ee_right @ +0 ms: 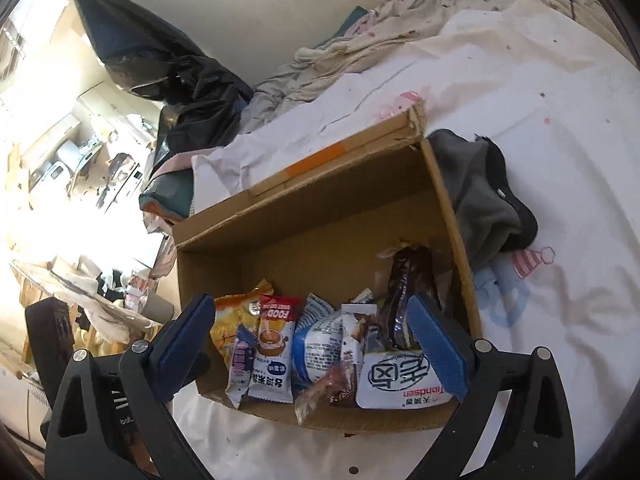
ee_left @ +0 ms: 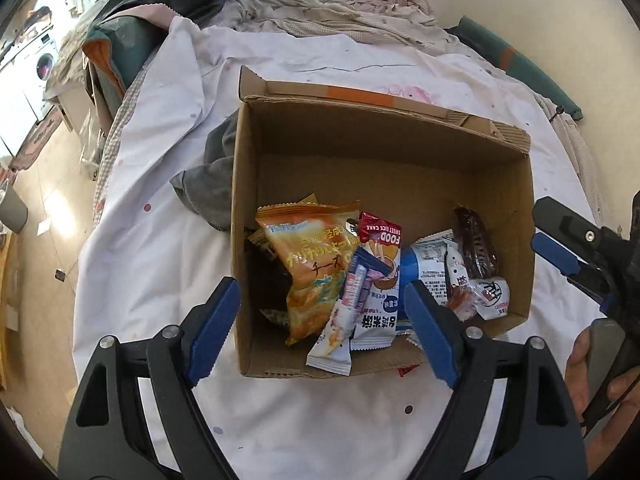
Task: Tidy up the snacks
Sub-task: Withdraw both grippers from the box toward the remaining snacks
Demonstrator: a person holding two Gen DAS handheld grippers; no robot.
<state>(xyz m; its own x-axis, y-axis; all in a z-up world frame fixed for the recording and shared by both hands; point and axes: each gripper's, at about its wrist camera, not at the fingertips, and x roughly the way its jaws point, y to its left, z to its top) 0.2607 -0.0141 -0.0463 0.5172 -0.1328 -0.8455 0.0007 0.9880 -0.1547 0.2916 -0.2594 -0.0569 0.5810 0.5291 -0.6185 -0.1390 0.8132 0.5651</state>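
An open cardboard box (ee_left: pixel 384 168) sits on a white bedsheet (ee_left: pixel 168 184), and the snacks lie heaped along its near wall, leaving the far half of the floor bare.

The left gripper (ee_left: pixel 324 330) hangs over the near rim with its jaws spread wide and nothing pressed between them. Seen from its own camera, its left blue pad is outside the box's left wall, while the right pad is over the packets inside. Between the two pads lie an orange chip bag (ee_left: pixel 316 264), a slim pink-and-white sachet (ee_left: pixel 344 316) and a white rice-cake packet (ee_left: pixel 380 292) with a red top. Whether any pad touches a packet cannot be told.

The right gripper (ee_right: pixel 316 344) also stands wide open, gripping nothing. In its view the left pad is beside the near left corner of the box and the right pad is above the near right part of the pile. Between them lie the same rice-cake packet, a blue-and-white pouch (ee_right: pixel 316 344), a dark brown wrapped bar (ee_right: pixel 408 284) and a white packet with large characters (ee_right: pixel 400 380) against the near wall.

A grey garment (ee_right: pixel 480 196) lies just beside the box, and crumpled clothes (ee_left: pixel 340 12) are piled near the wall.
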